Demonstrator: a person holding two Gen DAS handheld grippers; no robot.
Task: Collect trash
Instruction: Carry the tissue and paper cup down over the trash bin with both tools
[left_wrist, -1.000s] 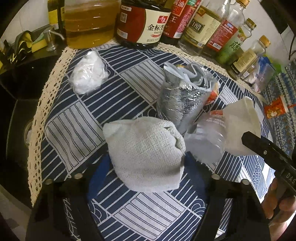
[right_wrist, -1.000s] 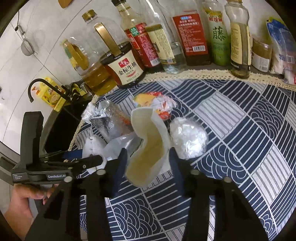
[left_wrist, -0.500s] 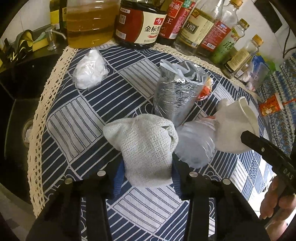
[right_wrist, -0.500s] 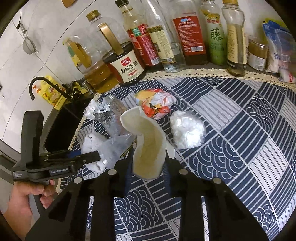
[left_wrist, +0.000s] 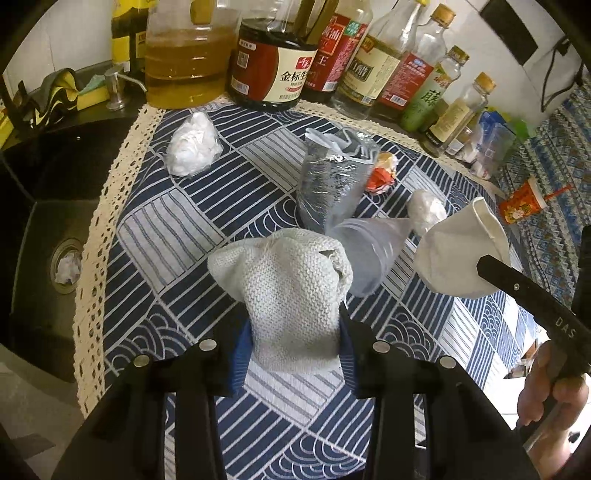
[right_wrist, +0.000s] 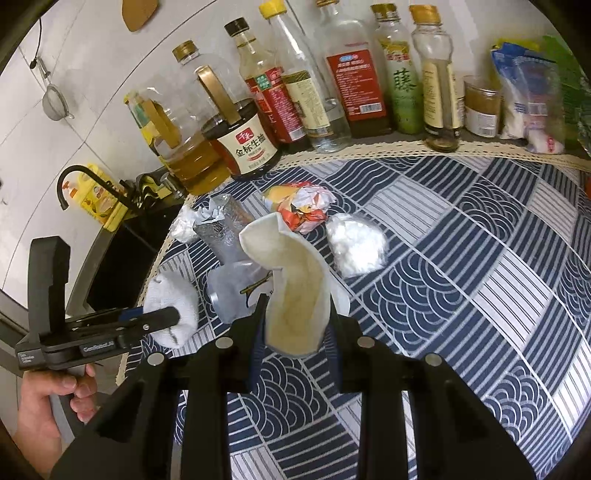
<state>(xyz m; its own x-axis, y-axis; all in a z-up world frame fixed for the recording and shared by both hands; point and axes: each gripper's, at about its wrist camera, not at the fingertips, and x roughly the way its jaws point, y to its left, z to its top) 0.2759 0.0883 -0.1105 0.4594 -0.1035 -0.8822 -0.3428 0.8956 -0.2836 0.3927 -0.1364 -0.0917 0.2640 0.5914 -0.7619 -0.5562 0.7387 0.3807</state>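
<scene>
My left gripper (left_wrist: 293, 332) is shut on a crumpled white paper towel (left_wrist: 291, 291) and holds it above the blue patterned cloth. My right gripper (right_wrist: 295, 317) is shut on a squashed white paper cup (right_wrist: 291, 291), which also shows in the left wrist view (left_wrist: 458, 251). On the cloth lie a clear plastic cup (left_wrist: 365, 251), a silvery crumpled bag (left_wrist: 328, 181), a red and orange wrapper (right_wrist: 303, 206) and two wads of clear white plastic (left_wrist: 192, 146) (right_wrist: 356, 245).
A row of oil and sauce bottles (right_wrist: 258, 122) stands along the back of the cloth. A black sink (left_wrist: 48, 236) with a faucet (right_wrist: 79, 181) lies to the left. A red packet (left_wrist: 521, 203) lies at the far right.
Both grippers closed on their items, the left on the paper towel and the right on the paper cup, and lifted them up and back from the cloth.
</scene>
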